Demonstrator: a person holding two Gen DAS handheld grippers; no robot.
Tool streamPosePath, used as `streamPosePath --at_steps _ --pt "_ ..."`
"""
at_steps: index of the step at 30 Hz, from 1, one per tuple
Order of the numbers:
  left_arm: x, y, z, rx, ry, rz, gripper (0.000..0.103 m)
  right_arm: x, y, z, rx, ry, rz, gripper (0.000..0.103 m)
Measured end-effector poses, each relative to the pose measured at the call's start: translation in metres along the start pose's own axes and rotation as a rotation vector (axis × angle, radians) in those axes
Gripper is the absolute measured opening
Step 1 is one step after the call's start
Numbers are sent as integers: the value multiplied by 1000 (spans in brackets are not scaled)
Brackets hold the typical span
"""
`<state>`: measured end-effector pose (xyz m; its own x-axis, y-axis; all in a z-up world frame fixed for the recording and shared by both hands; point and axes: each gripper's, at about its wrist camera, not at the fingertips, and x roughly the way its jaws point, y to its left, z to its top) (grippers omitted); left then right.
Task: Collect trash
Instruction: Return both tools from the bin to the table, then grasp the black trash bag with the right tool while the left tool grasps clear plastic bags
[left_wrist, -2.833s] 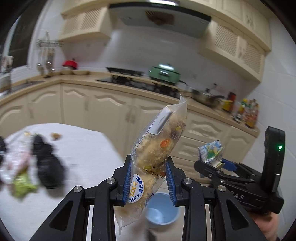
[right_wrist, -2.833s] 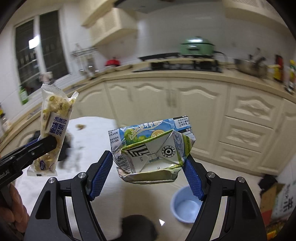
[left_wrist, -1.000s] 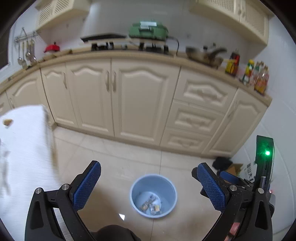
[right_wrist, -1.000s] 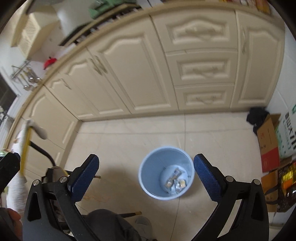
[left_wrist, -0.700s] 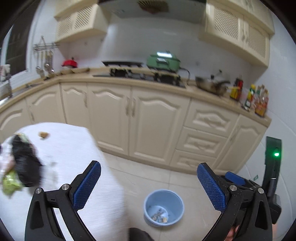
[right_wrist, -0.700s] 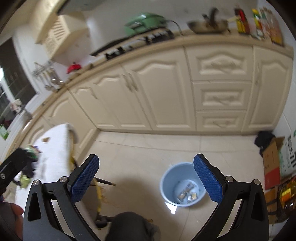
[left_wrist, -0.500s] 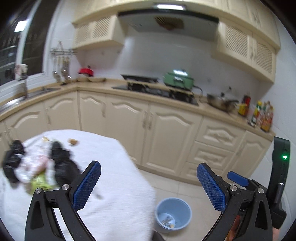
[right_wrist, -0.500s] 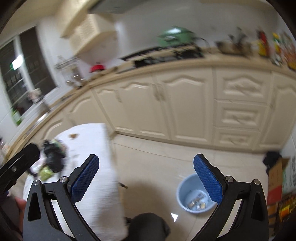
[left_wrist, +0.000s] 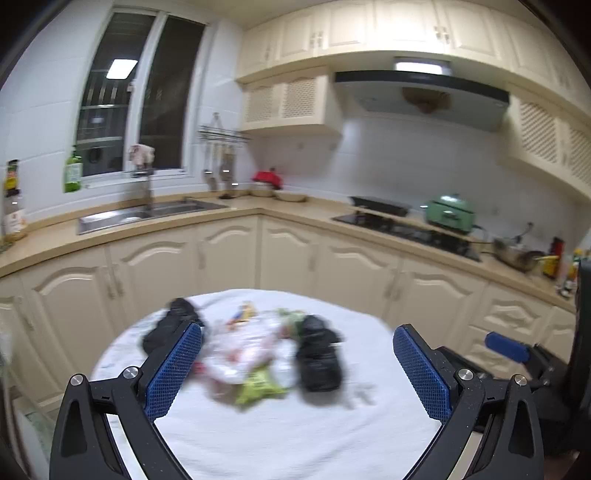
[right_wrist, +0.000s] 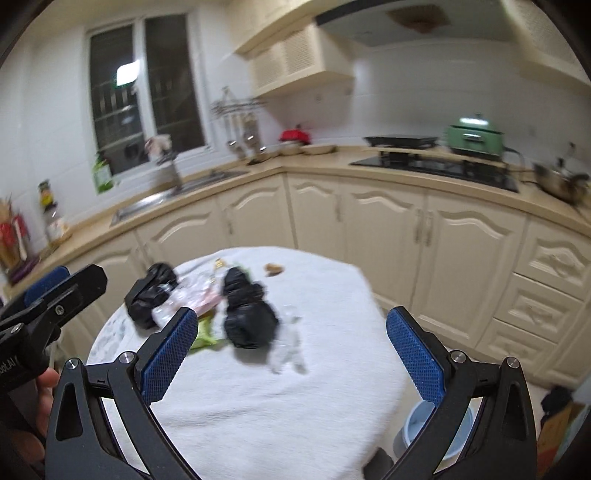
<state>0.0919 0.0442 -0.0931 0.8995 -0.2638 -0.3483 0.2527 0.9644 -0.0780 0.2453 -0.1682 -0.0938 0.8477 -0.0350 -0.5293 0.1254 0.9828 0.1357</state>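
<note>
A pile of trash lies on the round white table (left_wrist: 295, 435): a black plastic bag (left_wrist: 318, 360), a second black bag (left_wrist: 168, 326), a white wrapper (left_wrist: 243, 349) and a green wrapper (left_wrist: 258, 386). The right wrist view shows the same black bag (right_wrist: 249, 308), the second black bag (right_wrist: 147, 291) and a clear wrapper (right_wrist: 288, 341). My left gripper (left_wrist: 297, 369) is open and empty above the near side of the table. My right gripper (right_wrist: 291, 354) is open and empty. The blue trash bin (right_wrist: 424, 437) stands on the floor at the lower right.
Cream kitchen cabinets (left_wrist: 332, 266) run behind the table with a sink (left_wrist: 147, 214), a stove (left_wrist: 402, 229) and a green pot (left_wrist: 448, 214). A small brown scrap (right_wrist: 274, 268) lies on the table's far edge. A cardboard box (right_wrist: 557, 424) is on the floor at the right.
Both grippers dropped their wrappers into the blue bin, then swung up and left from the bin back to the table. Both are now open and empty, facing the trash pile.
</note>
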Motion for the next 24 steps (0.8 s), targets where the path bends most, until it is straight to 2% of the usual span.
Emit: streamPosePath --at_steps 2,11,18,24 --pt "-9 14 -13 -3 12 54 102 9 11 -3 -18 16 15 103" --pt "-9 23 -53 -57 97 132 102 68 38 -13 -82 120 46 103" --pt "-10 5 -65 -44 164 123 102 124 41 -15 -94 205 25 103" --pt "14 -14 -63 -39 216 118 102 178 35 -19 -87 296 24 101"
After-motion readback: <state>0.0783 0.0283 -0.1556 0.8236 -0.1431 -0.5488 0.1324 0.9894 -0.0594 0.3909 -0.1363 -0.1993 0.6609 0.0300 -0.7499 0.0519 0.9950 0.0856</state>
